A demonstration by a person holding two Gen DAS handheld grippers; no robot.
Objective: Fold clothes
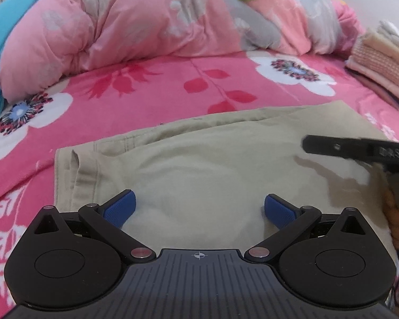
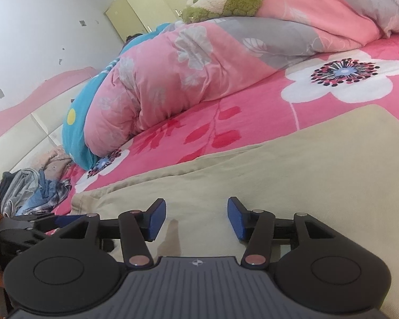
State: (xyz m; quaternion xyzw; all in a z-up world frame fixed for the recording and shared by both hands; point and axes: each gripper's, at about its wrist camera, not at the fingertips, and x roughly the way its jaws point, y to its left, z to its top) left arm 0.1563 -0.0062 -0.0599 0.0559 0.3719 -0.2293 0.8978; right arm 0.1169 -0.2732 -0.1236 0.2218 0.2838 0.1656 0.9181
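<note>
we're over the bed, and the khaki trousers [image 1: 212, 164] lie flat on the pink flowered bedsheet [image 1: 151, 85], folded into a broad rectangle, with a hemmed edge showing at the left end. our left gripper [image 1: 199, 210] sits low above the near part of that cloth, its blue pads [image 1: 119, 208] spread wide and nothing between them. over on the right of the left wrist view, the right gripper [image 1: 359, 151] comes in as a black arm above the trousers, throwing a shadow on the fabric.

switching to the right wrist view: the right gripper [image 2: 196, 219] hangs over the same khaki trousers [image 2: 292, 175], pads [image 2: 157, 219] parted about halfway and empty, a small dark shadow on the cloth just under the gap. the left gripper [image 2: 40, 222] pokes in at the near left, low by the trousers' edge.

on the far side, a puffy pink quilt [image 1: 114, 26] is heaped up, with a blue pillow [image 2: 77, 133] at its left end and a green plush toy [image 2: 231, 0] on top. a stack of folded clothes [image 1: 380, 61] sits at the far right, and a loose pile of clothes [image 2: 32, 191] lies off to the left.
</note>
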